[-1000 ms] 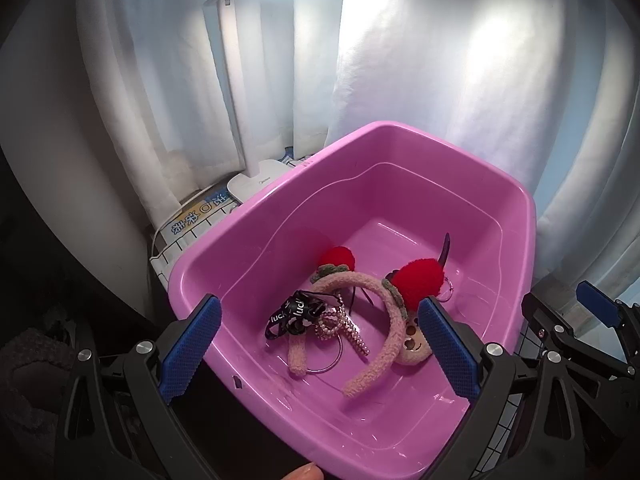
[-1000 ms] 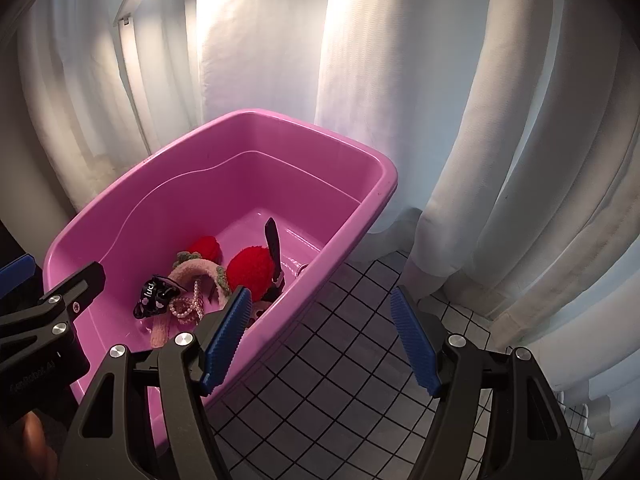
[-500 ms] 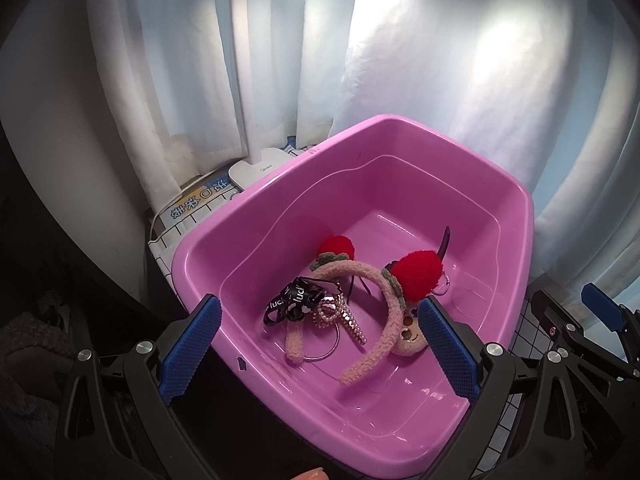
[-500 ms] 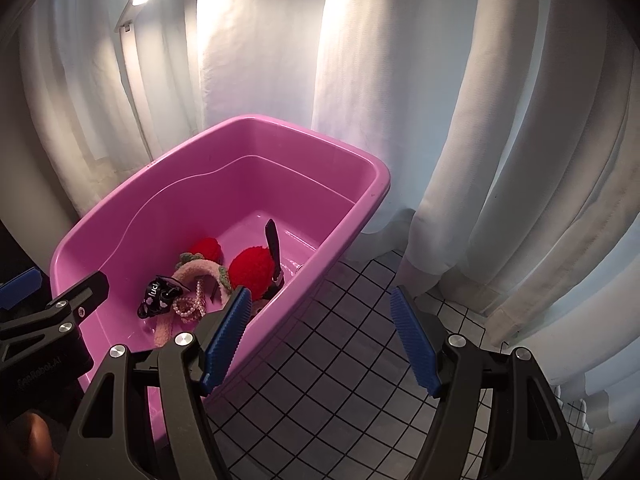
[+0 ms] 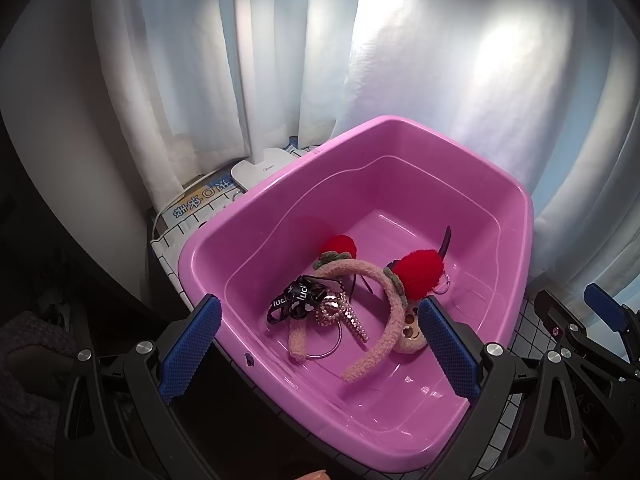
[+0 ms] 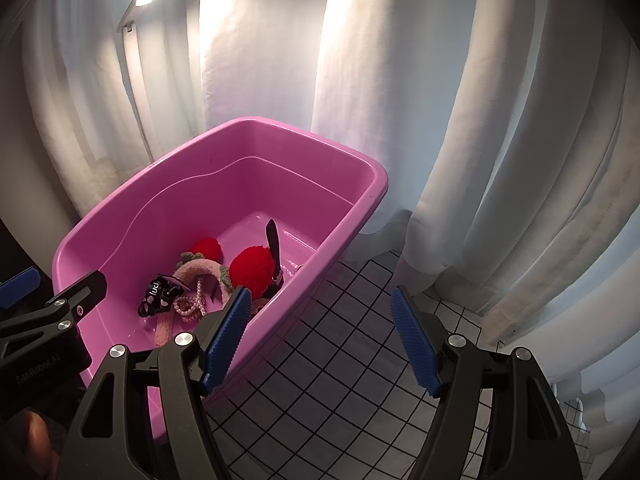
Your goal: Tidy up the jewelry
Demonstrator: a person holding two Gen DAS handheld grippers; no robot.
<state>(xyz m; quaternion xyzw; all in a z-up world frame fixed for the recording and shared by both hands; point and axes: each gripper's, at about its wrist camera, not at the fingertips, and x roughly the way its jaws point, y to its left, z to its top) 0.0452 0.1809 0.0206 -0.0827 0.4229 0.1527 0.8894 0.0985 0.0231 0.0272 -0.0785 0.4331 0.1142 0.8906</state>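
Both grippers gape wide and hold nothing: the left gripper (image 5: 320, 344) hangs over the pink tub (image 5: 516, 200), the right gripper (image 6: 320, 336) at its 3 o'clock rim. The plush headband (image 5: 384, 284), black ribbon (image 5: 292, 300) and pearl bracelet (image 5: 332, 312) lie inside, at its 6 o'clock end.

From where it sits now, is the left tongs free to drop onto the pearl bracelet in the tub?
Probably yes: the left tongs are open above the pink tub, nothing covers the pearl bracelet, though a black ribbon touches it.
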